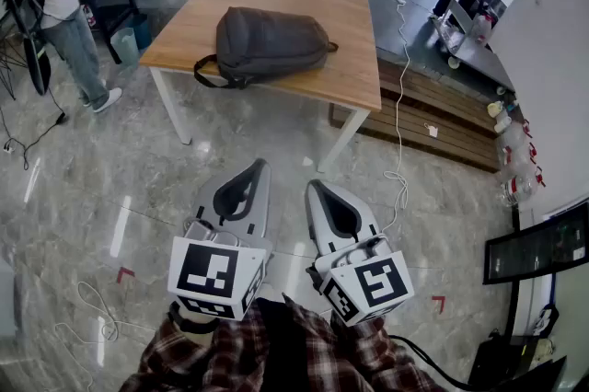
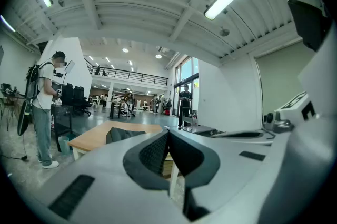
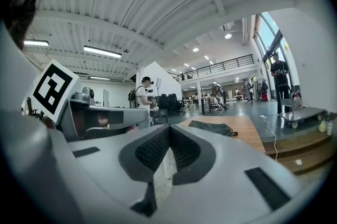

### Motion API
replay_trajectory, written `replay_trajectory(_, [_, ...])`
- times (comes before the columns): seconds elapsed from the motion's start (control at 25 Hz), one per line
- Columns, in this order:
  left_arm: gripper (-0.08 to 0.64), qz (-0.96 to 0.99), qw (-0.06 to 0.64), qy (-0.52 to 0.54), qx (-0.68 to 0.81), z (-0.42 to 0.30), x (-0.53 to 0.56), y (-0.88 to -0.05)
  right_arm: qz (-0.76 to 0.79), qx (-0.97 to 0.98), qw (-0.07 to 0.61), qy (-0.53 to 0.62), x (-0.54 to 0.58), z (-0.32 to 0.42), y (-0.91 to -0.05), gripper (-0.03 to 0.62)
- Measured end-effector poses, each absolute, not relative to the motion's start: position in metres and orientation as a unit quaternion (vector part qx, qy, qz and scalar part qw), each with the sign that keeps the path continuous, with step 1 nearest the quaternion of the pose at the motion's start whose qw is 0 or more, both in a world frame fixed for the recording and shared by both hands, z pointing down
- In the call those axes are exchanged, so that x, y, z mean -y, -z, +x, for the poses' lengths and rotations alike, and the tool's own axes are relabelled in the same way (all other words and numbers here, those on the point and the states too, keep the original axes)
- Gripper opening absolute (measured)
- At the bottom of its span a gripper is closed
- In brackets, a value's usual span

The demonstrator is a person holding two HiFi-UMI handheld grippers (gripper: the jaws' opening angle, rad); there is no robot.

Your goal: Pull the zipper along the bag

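Left tool (image 1: 261,164): closed, with my 2 jaws meeting at their tips and nothing between them. It sits in the lower middle of the head view, over the glossy floor (image 1: 110,197).
Left tool, own view: the left tool (image 2: 167,131) shows its ribbed pads (image 2: 152,153) touching at the top.
Right tool (image 1: 311,184): also closed and empty, just right of the left one and not touching it.
Right tool, own view: the right tool (image 3: 168,126) has its jaws together at the tips.
Marker cubes: 1 on each tool, at the bottom of the head view just above my plaid sleeves (image 1: 276,353).
Backpack (image 1: 267,45): a dark grey bag lying flat on the wooden worktop (image 1: 354,22), in the upper middle of the head view and well apart from both tools. Its black strap (image 1: 213,74) loops at the near left edge. I cannot make out the zipper from here.
Backpack, gripper views: the backpack (image 2: 124,134) shows small just left of the left tool's tips, and the backpack (image 3: 210,126) lies right of the right tool's tips.
Cable (image 1: 399,114): a white cable running down off the worktop's right side to the floor.
Person (image 1: 60,4): standing at the upper left, wearing a backpack.
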State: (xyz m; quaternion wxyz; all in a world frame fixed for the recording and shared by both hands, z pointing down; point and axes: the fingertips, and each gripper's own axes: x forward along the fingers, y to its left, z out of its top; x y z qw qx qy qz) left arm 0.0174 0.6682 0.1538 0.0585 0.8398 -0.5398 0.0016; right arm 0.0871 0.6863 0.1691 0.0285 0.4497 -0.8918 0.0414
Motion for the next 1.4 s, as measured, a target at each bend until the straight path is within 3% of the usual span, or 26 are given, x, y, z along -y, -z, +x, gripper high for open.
replay_trajectory(1.0, [0.011, 0.871, 0.055, -0.013, 0.488, -0.074, -0.396, -0.157, 0.497, 0.866, 0.028, -0.041, -0.413, -0.011, -0.17, 0.009])
replay_trajectory(1.4, [0.011, 0.873, 0.078, -0.024, 0.481, -0.064, -0.289, -0.184, 0.508, 0.858, 0.041, -0.062, -0.307, 0.001, -0.193, 0.009])
